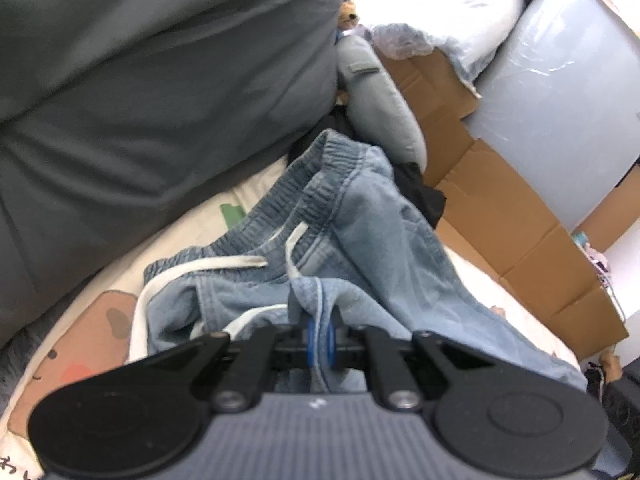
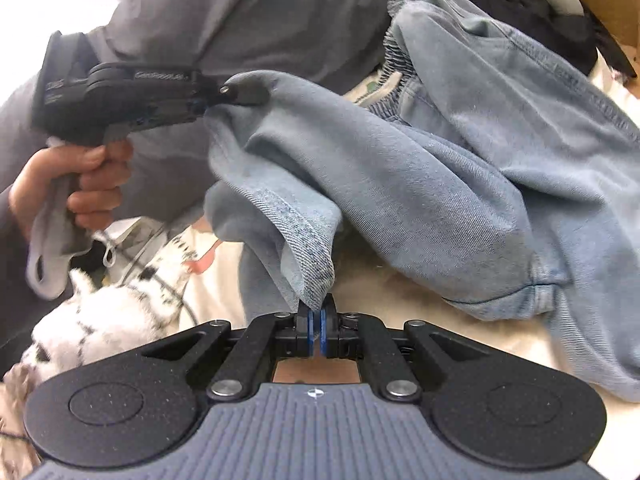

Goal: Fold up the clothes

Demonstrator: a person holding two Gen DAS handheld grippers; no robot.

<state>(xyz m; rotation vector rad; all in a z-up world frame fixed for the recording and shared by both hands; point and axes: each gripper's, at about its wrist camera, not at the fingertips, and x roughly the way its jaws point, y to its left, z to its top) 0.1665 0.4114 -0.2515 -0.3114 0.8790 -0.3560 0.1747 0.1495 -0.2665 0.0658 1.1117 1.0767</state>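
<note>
Right gripper [image 2: 319, 320] was clamped on a hem corner of the denim pants [image 2: 460, 168], left gripper [image 1: 319, 326] pinched another hem edge. Pants lay bunched on the cream blanket [image 1: 192, 224], grey couch [image 1: 160, 80] behind.

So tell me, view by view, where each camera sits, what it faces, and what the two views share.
Left wrist: sits on the left gripper, looking down along its fingers at the blue denim pants on a printed blanket, grey sofa behind; only the gripper shows.
Right wrist: sits on the right gripper, facing the same pants; the left gripper and the hand holding it show too.
Shared: the pants, pinched at the hem by both grippers.
</note>
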